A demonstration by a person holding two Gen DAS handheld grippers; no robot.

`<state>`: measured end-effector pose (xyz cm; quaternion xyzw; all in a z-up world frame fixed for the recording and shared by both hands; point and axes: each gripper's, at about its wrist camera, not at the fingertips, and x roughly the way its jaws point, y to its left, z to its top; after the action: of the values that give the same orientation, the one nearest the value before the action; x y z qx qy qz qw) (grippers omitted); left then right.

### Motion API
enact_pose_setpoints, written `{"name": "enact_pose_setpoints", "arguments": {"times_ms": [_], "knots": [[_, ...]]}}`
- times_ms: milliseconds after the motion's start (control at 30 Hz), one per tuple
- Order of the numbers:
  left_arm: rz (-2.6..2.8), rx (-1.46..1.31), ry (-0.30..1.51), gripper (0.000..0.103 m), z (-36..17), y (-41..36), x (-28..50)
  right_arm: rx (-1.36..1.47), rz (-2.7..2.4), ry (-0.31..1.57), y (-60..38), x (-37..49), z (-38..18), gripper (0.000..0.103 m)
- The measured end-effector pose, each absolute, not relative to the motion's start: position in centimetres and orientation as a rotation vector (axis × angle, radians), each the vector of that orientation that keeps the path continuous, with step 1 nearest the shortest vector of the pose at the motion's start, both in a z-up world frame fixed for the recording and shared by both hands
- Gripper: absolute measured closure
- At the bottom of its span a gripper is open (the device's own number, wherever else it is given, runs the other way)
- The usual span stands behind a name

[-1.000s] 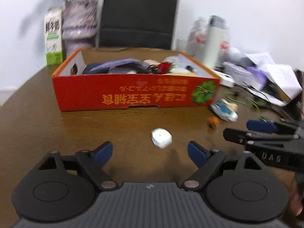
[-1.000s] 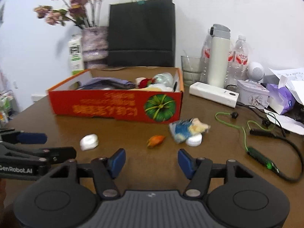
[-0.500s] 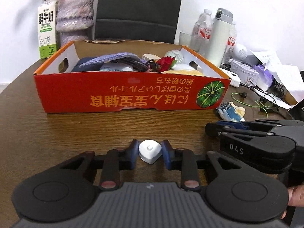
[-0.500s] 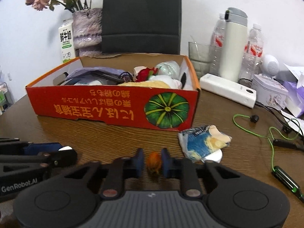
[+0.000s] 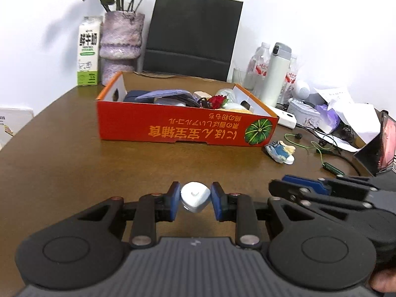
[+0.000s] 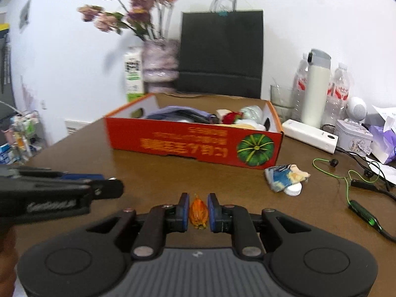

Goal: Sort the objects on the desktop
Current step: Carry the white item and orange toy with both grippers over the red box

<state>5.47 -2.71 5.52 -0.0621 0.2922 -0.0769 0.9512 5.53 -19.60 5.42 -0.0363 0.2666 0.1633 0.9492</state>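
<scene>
Gripping a white, rounded-triangular case (image 5: 195,196), the left gripper (image 5: 195,201) is holding it above the table (image 5: 74,153). The right gripper (image 6: 198,210) is pinching an orange, crinkled wrapper (image 6: 198,212), nearly closed, before the red box (image 6: 195,143).

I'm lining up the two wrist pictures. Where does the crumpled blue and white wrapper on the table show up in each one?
Left wrist view: the blue and white wrapper lies right of centre, just off the red box's pumpkin corner.
Right wrist view: it lies right of centre, below that same corner.
Shared landmark: the green pumpkin picture on the red box.
</scene>
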Motion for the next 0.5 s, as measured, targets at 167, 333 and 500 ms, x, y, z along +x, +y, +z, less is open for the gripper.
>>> {"name": "enact_pose_setpoints", "arguments": {"times_ms": [167,333,500], "knots": [[-0.159,-0.101,0.562,0.076,6.2,-2.3,2.0,-0.083,0.332,0.531,-19.6,1.0,6.2,0.088],[-0.163,-0.105,0.545,0.076,6.8,-2.2,-0.8,-0.094,0.336,0.523,-19.9,-2.2,6.4,0.088],[-0.168,-0.083,0.509,0.076,7.3,-2.2,-3.5,-0.11,0.34,0.499,-19.9,-4.5,6.8,0.088]]}}
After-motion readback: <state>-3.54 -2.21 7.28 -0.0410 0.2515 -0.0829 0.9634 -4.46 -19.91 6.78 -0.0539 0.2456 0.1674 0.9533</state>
